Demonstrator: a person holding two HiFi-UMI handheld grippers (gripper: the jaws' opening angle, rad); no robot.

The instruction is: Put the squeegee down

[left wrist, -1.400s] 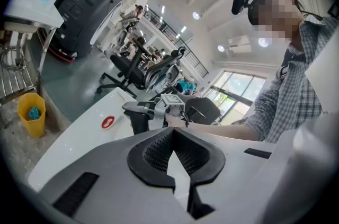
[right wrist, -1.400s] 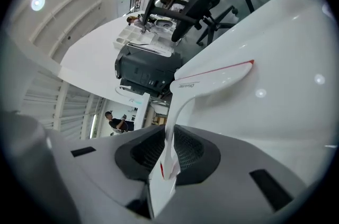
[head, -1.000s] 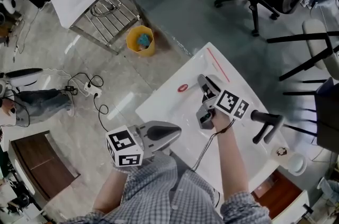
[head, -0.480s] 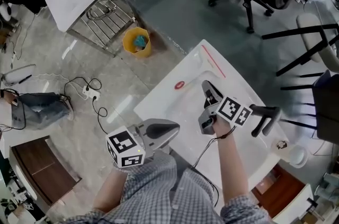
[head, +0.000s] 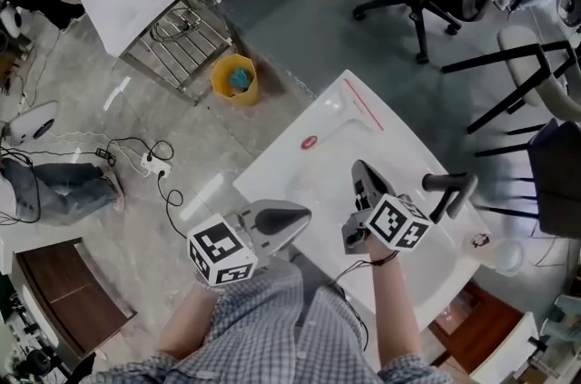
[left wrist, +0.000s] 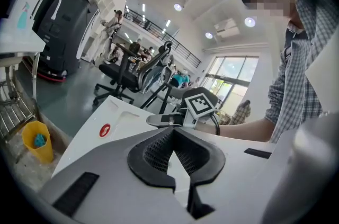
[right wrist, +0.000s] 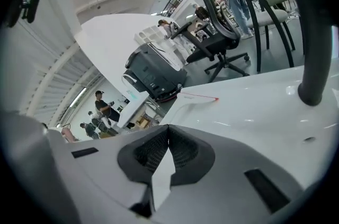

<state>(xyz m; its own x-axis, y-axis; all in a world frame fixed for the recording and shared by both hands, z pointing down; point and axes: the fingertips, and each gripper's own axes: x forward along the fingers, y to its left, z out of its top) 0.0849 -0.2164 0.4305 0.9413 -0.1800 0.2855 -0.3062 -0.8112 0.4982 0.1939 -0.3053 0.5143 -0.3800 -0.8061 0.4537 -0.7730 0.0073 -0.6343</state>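
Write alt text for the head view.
From above, a person holds the left gripper and right gripper at a white table, each with jaws shut and empty. The black squeegee lies on the table beside the right gripper, untouched.

The head view looks steeply down from above the person onto the left gripper (head: 302, 217), the right gripper (head: 359, 166) and the white table (head: 399, 142). Each gripper view sits close behind its own jaws, low over that table. The left gripper view faces the right gripper, which lies ahead of its jaws. All three views share the table.
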